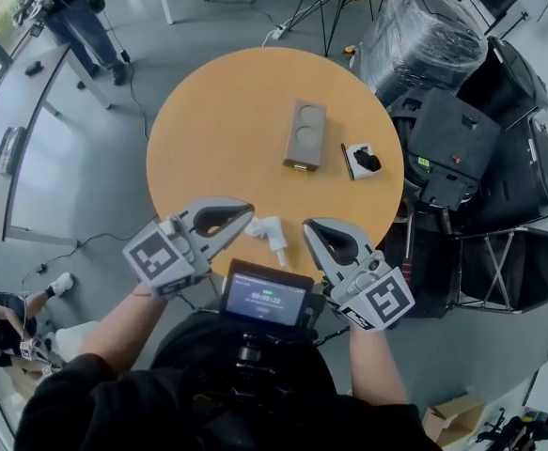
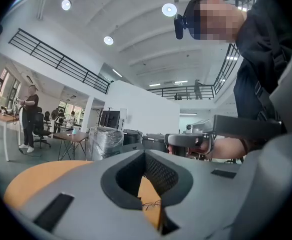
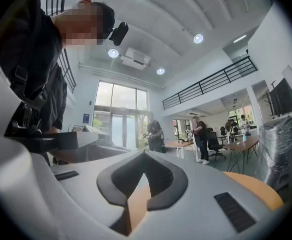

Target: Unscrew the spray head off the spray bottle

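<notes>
**Spray head lying loose at the table's near edge, both tongs closed and empty**
The white spray head (image 1: 272, 233) is lying on the round table (image 1: 208, 101) between the left gripper (image 1: 246, 214) and the right gripper (image 1: 308, 227), both hovering with jaws shut on nothing. It is probably light, hard, slick plastic, so gripping its collar looks safer than its thin trigger.

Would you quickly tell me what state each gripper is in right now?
Left gripper: closed, holding nothing.
Right gripper: closed, holding nothing.
</notes>
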`<state>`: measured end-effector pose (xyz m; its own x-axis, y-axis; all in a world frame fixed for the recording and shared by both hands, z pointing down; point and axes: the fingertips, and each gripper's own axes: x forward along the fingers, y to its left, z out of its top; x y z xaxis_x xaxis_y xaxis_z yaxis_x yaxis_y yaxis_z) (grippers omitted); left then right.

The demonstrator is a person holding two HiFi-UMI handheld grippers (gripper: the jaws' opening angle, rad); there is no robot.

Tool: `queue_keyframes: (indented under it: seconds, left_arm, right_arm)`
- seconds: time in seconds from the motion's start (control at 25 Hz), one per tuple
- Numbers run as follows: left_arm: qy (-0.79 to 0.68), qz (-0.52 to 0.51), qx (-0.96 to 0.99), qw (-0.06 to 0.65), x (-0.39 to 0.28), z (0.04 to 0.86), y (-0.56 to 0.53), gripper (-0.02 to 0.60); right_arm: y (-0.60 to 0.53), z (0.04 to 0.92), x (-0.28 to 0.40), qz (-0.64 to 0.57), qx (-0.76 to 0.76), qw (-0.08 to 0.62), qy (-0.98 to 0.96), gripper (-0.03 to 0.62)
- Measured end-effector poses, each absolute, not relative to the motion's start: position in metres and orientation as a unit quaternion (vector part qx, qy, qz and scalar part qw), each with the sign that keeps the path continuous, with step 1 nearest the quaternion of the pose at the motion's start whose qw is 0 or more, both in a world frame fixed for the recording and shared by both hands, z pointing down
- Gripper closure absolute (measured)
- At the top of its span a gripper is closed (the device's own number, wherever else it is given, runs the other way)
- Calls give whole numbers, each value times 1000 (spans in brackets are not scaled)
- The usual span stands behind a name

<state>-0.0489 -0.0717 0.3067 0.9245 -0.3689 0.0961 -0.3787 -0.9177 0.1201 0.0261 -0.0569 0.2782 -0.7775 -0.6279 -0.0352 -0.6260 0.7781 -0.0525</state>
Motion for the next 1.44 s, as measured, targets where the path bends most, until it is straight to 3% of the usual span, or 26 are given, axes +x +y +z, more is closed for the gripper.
queue_keyframes:
  seconds: [1.44]
  left_arm:
    - [-170, 23, 983, 58, -28, 308, -76, 580]
  right_arm:
    - [-65, 295, 32, -20, -333, 10, 943, 580]
